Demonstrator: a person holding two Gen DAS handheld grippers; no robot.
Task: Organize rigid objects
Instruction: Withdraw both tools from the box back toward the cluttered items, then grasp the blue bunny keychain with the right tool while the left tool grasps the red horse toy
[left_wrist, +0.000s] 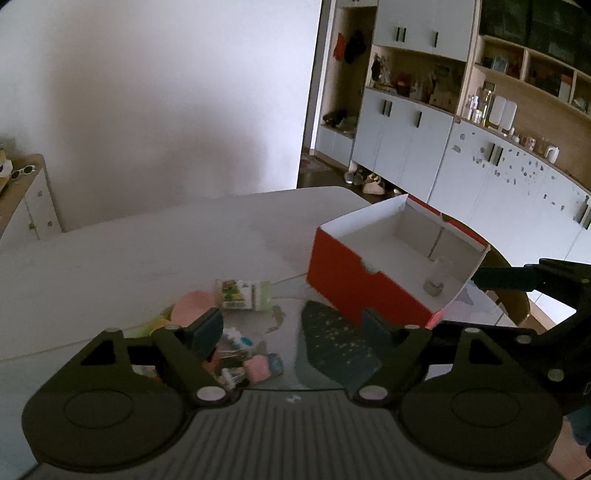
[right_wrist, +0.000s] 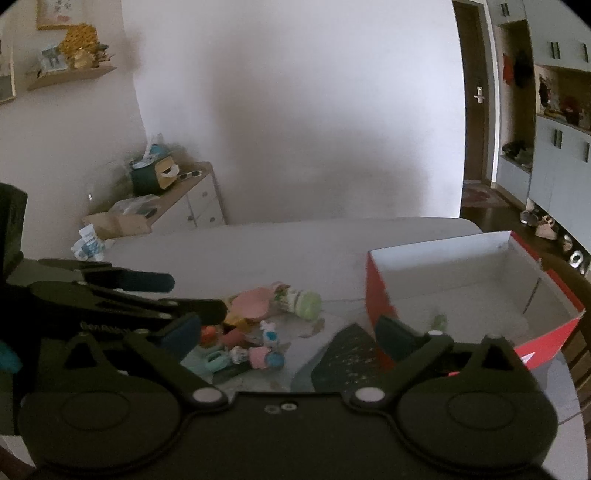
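Ahead of the left claw (left_wrist: 291, 328), whose jaws stand released and empty, a small clear bottle with a pale green cap (left_wrist: 245, 294) lies on the pale worktop (left_wrist: 147, 251) among little plastic toys. Likely light, stiff and slippery; grip its labelled middle. Right claw (right_wrist: 288, 332), also released, faces the red-and-white cardboard box (right_wrist: 375, 295).

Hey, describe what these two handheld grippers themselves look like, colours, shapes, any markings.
Both are matte black plastic. The left gripper and right gripper each have two angular linkage arms pivoting on silver round pins, above two large round black housings. The fingers carry dark teal-blue pads. The left body has a grey ribbed centre panel; the right's centre is plain black with two small screws. No cables or sleeves show.
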